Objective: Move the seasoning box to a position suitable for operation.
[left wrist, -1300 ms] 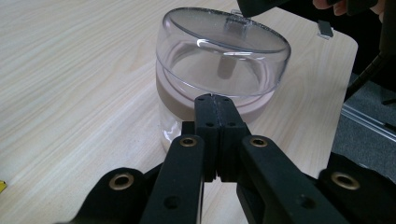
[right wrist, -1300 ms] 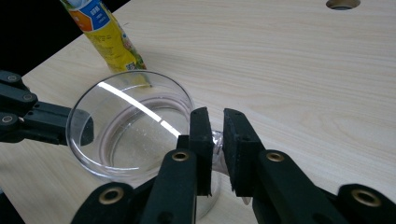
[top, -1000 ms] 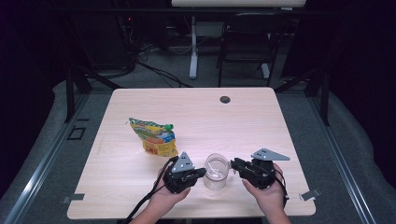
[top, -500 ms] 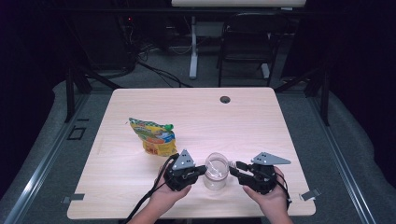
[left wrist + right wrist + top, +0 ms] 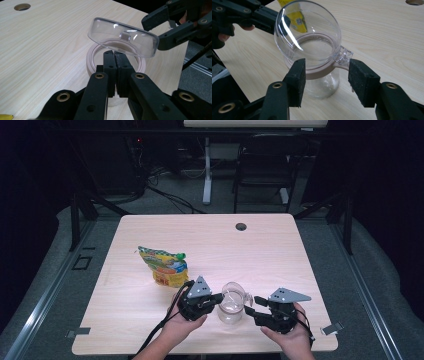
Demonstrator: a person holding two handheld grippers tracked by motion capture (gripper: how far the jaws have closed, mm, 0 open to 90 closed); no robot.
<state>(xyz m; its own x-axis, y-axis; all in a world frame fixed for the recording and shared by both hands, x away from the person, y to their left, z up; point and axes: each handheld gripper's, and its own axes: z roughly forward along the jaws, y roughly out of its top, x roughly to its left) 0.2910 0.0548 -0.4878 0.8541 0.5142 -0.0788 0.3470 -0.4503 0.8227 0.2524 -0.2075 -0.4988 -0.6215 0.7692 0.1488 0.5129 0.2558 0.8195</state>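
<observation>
A clear jar (image 5: 231, 306) is being steadied near the desk's (image 5: 280, 250) front edge by the left gripper (image 5: 216, 299), clamped on its pinkish rim. Its hinged lid (image 5: 123, 37) is tilted open, while the right gripper (image 5: 325, 75), jaws just opened, is straddling the rim without touching.

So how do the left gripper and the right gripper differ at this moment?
The left gripper has its jaws shut on the rim of the clear jar; the right gripper is open, its jaws having just been opening, with the jar's hinge tab between them but not pressed. The left gripper sits at the jar's left, the right gripper at its right. Both are hand-held and point toward the jar with its raised lid.
</observation>
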